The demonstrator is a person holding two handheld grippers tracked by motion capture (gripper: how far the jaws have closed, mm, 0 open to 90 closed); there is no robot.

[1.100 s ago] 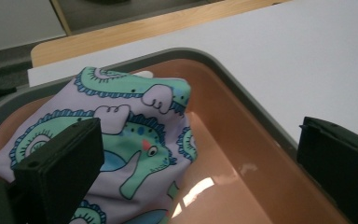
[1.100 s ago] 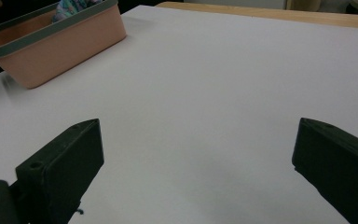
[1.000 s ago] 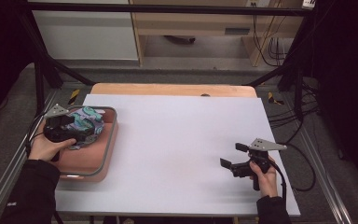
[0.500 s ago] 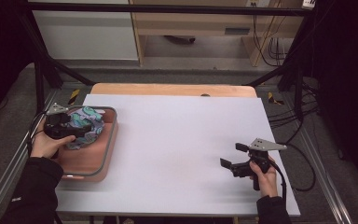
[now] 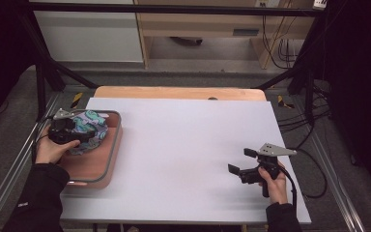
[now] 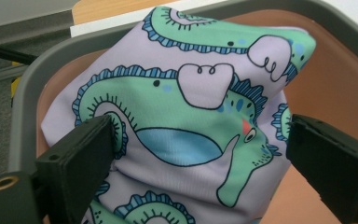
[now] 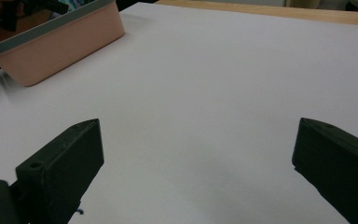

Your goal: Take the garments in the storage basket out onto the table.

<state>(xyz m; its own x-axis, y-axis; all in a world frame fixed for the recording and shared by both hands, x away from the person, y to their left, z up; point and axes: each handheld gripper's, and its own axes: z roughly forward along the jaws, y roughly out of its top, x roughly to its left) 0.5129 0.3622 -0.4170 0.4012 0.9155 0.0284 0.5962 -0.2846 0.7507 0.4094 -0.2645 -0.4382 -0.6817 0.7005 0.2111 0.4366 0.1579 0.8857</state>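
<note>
A bundled cloth point(image 5: 92, 124) point(image 6: 191, 116), pale lilac with green and blue creatures printed on it, lies in a salmon basket with a grey rim point(image 5: 112, 150) point(image 6: 25, 107) at the table's left. My left gripper point(image 5: 88, 137) point(image 6: 196, 154) reaches into the basket, its jaws standing wide on either side of the cloth. They have just been closing a little; the left jaw meets the fabric and the right one stands at its edge, with no squeeze to be seen. My right gripper point(image 5: 240, 161) point(image 7: 196, 154) hovers open over the bare white sheet at the front right, holding nothing.
The white sheet point(image 5: 188, 140) covers the table, with a wooden board point(image 5: 174, 92) along its far edge. In the right gripper view the basket point(image 7: 60, 42) stands far off at the upper left. Black frame posts and cables flank the table.
The left hand has sunk a little deeper into the basket, bringing the jaws around the cloth. The right hand has stayed put.
</note>
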